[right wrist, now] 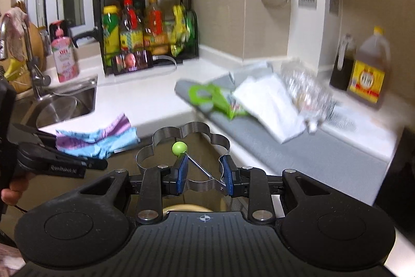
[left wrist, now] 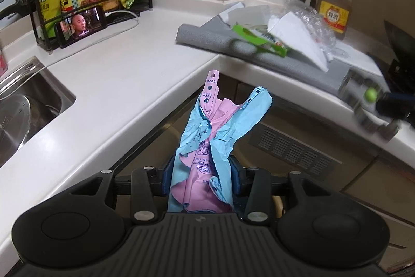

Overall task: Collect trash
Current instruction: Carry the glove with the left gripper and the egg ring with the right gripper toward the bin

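Left gripper [left wrist: 201,173]: clamped on crumpled blue-pink paper [left wrist: 215,131].
Right gripper [right wrist: 203,171]: clamped on flower-shaped metal ring [right wrist: 185,144].

My left gripper [left wrist: 201,179] pitches steeply downward, jaws clamped on crumpled paper [left wrist: 207,147]. My right gripper [right wrist: 203,173] tilts down gently, pinching a metal mould [right wrist: 186,147].
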The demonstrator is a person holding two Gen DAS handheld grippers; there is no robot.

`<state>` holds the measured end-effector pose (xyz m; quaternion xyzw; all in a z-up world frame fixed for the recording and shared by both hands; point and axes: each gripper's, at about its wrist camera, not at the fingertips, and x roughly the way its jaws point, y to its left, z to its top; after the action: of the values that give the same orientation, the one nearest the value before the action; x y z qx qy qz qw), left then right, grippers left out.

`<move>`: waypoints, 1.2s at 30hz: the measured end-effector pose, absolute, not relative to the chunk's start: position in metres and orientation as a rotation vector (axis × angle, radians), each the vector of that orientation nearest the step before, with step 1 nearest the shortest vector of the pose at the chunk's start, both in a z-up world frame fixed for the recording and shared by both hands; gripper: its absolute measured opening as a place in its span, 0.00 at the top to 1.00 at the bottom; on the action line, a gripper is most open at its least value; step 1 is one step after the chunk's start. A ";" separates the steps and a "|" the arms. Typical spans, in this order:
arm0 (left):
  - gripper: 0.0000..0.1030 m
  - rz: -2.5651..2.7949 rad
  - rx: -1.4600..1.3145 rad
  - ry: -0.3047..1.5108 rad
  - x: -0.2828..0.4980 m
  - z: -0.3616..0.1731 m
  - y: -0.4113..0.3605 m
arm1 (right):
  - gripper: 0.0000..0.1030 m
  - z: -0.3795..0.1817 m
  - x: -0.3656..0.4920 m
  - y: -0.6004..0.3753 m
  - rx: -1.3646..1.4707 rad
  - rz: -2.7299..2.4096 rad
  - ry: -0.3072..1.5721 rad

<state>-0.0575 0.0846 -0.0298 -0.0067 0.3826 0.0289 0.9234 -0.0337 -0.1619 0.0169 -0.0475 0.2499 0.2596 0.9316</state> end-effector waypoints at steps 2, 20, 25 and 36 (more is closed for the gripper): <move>0.54 0.064 -0.010 0.799 -0.056 -0.037 0.085 | 0.69 0.000 -0.032 -0.155 -0.094 0.529 0.532; 0.54 0.081 -0.048 0.938 -0.038 -0.095 0.093 | 0.69 -0.068 -0.005 -0.133 0.004 0.518 0.696; 0.54 0.050 -0.051 0.938 -0.029 -0.100 0.093 | 0.69 -0.082 0.013 -0.127 -0.006 0.513 0.763; 0.54 -0.027 -0.031 0.967 -0.018 -0.111 0.083 | 0.69 -0.041 -0.030 -0.177 -0.130 0.521 0.855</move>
<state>-0.0176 0.0832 -0.1109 -0.0148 0.4649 -0.0130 0.8852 -0.0296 -0.1765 -0.0414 -0.0623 0.4097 0.2497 0.8752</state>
